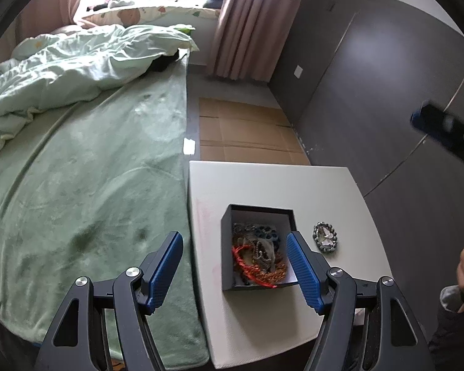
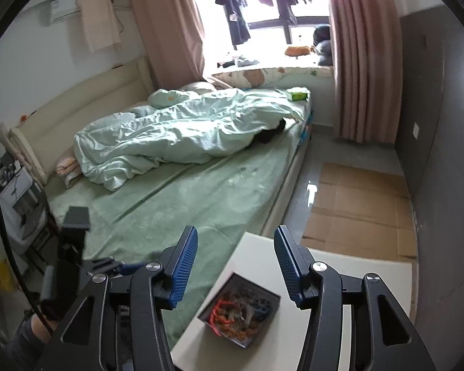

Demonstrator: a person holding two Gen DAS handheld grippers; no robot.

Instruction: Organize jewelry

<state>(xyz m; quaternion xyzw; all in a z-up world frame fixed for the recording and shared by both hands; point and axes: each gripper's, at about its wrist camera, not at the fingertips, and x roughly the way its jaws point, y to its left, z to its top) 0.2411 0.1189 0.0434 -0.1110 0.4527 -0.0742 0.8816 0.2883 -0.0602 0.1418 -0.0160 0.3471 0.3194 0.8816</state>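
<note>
Left tool [image 1: 234,270] wide, empty, straddling open jewelry box [image 1: 229,247] on worktop [image 1: 263,182]; beaded bracelet [image 1: 324,237] outside, likely next. Right tool [image 2: 235,269] apart, empty.

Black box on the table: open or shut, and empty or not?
Open, not empty: the black box shows no lid on top, and tangled beaded jewelry lies inside.

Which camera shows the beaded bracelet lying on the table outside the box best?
The left wrist view. There the bracelet lies in full sight on the white table, just right of the box. In the right wrist view I cannot find it; the gripper's own fingers cover much of that part of the table.
</note>
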